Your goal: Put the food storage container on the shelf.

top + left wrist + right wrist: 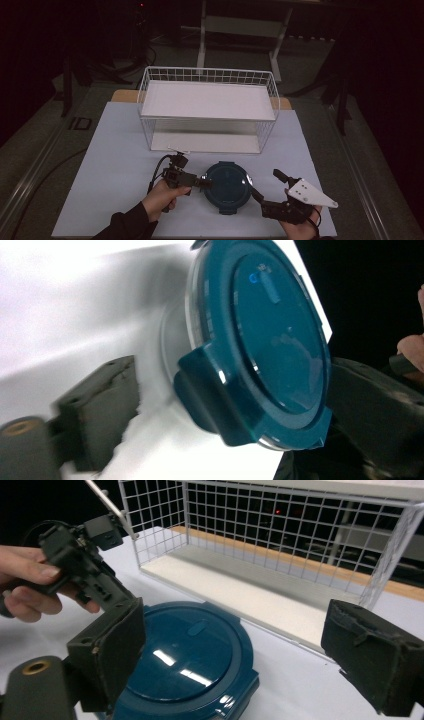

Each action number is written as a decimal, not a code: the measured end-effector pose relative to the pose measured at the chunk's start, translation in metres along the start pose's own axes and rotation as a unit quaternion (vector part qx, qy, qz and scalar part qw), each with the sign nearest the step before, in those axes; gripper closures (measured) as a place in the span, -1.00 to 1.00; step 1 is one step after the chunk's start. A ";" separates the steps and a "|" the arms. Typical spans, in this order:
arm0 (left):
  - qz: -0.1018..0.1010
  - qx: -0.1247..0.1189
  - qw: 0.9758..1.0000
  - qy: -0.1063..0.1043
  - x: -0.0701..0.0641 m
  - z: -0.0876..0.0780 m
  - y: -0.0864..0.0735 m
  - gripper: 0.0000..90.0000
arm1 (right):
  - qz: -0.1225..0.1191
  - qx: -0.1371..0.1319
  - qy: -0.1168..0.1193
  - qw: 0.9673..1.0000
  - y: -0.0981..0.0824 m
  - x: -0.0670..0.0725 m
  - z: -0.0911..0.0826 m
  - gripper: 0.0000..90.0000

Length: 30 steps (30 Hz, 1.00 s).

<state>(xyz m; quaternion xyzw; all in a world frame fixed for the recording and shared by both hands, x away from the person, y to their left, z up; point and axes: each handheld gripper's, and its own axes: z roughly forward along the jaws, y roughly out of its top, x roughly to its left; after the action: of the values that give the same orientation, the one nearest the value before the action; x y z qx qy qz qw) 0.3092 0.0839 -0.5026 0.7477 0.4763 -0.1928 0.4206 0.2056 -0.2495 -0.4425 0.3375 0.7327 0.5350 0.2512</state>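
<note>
1. As seen from the high view, the round container (227, 186) with its dark blue clip-on lid sits on the white table cover (115, 165), in front of the white wire rack (207, 107) and between the two tools. The left gripper (204, 183) reaches in from the container's left edge; the right gripper (255, 192) points at its right edge. Whether either touches the rim I cannot tell from here.

2. Left gripper view — jaws spread wide, one on each side of the container (257, 340), nothing clamped. A lid latch tab (210, 390) faces the camera, close to the jaws. The clear body shows below the lid's rim.

3. Right gripper view — jaws also apart, holding nothing; the lid (190, 660) lies low between them, with the other hand (30, 582) and its tool beyond, and the rack's lower shelf (260, 597) behind.

4. Judgement on the step: this looks like an approach to grasp the container or a latch. To do it well, bring both tools in level, seat the pads squarely before closing — the lid is glossy and could slip — and steady one side while the other works.
</note>
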 end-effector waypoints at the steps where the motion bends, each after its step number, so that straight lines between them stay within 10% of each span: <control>1: 0.000 0.000 1.000 0.000 0.000 0.000 0.000 -0.66 | 0.001 0.004 0.002 1.000 0.000 0.000 0.000 -0.76; 19: -0.087 0.019 0.994 -0.060 0.022 0.004 -0.004 0.14 | 0.007 0.019 0.005 1.000 -0.004 -0.001 0.004 -0.70; 30: -0.026 0.012 0.998 -0.049 0.007 0.001 -0.005 0.20 | 0.102 0.070 0.046 0.991 -0.012 -0.024 0.013 -0.52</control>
<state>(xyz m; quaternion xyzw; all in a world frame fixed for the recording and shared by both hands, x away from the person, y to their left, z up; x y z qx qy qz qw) 0.3081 0.0882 -0.5099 0.7296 0.4722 -0.2463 0.4290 0.2284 -0.2622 -0.4574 0.4023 0.7405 0.5206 0.1369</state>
